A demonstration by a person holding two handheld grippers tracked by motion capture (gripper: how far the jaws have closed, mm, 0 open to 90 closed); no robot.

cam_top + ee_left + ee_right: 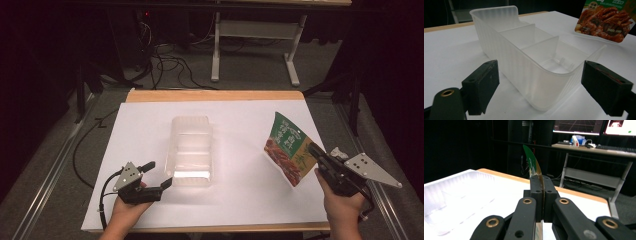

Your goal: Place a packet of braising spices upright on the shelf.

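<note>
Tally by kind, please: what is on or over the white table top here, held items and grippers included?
Clear plastic divided container: 1
Green snack packet, clamped in the right gripper: 1
Handheld grippers, counting the left gripper too: 2
Total: 4

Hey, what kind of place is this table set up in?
Probably a lab or recording workspace, not a home: computer monitors glow on a desk behind, cables sprawl over the floor, and dark surroundings frame the white-covered table.
</note>
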